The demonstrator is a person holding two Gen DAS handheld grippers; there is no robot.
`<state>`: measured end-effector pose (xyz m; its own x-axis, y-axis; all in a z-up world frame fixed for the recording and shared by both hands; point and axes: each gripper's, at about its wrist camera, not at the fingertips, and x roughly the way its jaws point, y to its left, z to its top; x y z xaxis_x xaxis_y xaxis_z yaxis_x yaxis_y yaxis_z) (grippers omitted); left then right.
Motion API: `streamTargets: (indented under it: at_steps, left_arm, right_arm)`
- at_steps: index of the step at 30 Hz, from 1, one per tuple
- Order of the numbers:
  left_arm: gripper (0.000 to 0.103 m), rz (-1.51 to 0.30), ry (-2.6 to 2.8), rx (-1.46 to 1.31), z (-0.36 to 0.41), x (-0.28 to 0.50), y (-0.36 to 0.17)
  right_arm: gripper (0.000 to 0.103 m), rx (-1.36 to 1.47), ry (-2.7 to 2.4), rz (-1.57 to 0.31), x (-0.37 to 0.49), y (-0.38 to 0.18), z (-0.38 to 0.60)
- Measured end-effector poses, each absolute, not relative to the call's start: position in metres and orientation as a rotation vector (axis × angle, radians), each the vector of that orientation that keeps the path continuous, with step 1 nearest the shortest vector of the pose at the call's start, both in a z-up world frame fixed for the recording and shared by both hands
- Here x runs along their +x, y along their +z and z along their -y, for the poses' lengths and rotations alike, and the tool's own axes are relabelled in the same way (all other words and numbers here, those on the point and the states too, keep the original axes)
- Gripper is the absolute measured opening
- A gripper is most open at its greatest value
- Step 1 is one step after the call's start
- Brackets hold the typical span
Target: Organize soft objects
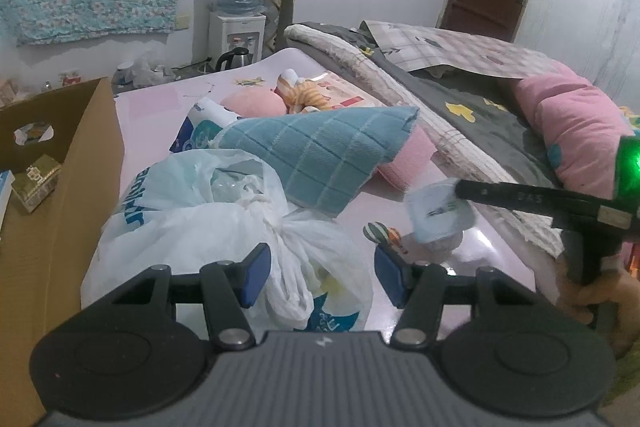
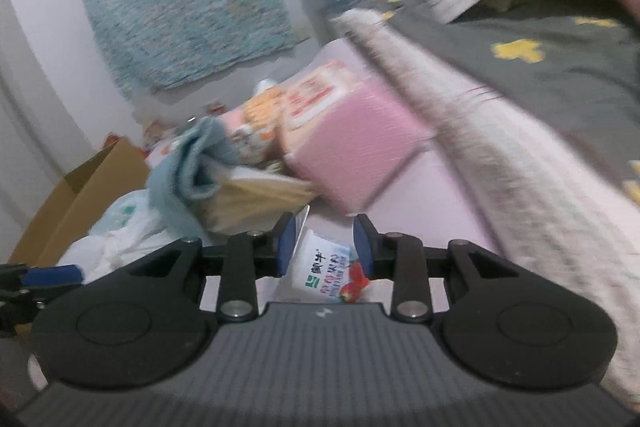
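My left gripper (image 1: pixel 322 277) is open, its blue pads on either side of a knotted white plastic bag (image 1: pixel 224 223) on the pink mat. My right gripper (image 2: pixel 325 247) is shut on a small white soft pack (image 2: pixel 324 269) with green print; it also shows in the left wrist view (image 1: pixel 438 213), held above the mat. A blue checked towel (image 1: pixel 320 155) lies behind the bag, draped over other things. A pink pack (image 2: pixel 356 151) and a doll (image 1: pixel 300 93) lie further back.
An open cardboard box (image 1: pixel 80 163) stands at the left with small boxes inside. Folded blankets and a pink pillow (image 1: pixel 568 131) are piled at the right. A water dispenser (image 1: pixel 240 7) and kettle stand by the far wall.
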<state>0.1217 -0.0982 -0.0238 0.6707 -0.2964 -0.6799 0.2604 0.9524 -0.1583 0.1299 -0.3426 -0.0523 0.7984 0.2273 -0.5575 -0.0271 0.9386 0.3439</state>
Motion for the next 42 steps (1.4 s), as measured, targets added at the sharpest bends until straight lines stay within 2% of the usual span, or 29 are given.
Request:
streamTargets:
  at_steps: [9,14,21,25,31,36,39,42]
  left_arm:
    - [0.063,-0.758,-0.406,-0.047,0.116,0.116,-0.024]
    - [0.065,-0.752,-0.462,0.004,0.140,0.115,-0.027]
    - [0.065,-0.813,-0.499,0.015,0.168,0.126,-0.042]
    - [0.065,-0.823,-0.504,0.046,0.174,0.123,-0.046]
    - [0.071,-0.861,-0.528,0.070,0.177,0.115,-0.053]
    - [0.081,-0.884,-0.531,0.085,0.178,0.111,-0.059]
    - [0.088,-0.916,-0.527,0.098,0.182,0.115,-0.065]
    - [0.088,-0.956,-0.532,0.082,0.185,0.121,-0.072]
  right_arm:
    - [0.032,0.508,0.171,-0.641,0.122,-0.063,0.382]
    - [0.044,0.529,0.216,-0.676,0.141,-0.066,0.378]
    - [0.044,0.597,0.331,-0.755,0.182,-0.088,0.371]
    - [0.039,0.688,0.370,-0.799,0.184,-0.096,0.367]
    - [0.036,0.834,0.441,-0.884,0.162,-0.112,0.354]
    - [0.036,0.895,0.522,-0.942,0.138,-0.121,0.338]
    - [0.039,0.875,0.556,-0.958,0.127,-0.119,0.330]
    - [0.043,0.794,0.536,-0.926,0.118,-0.108,0.330]
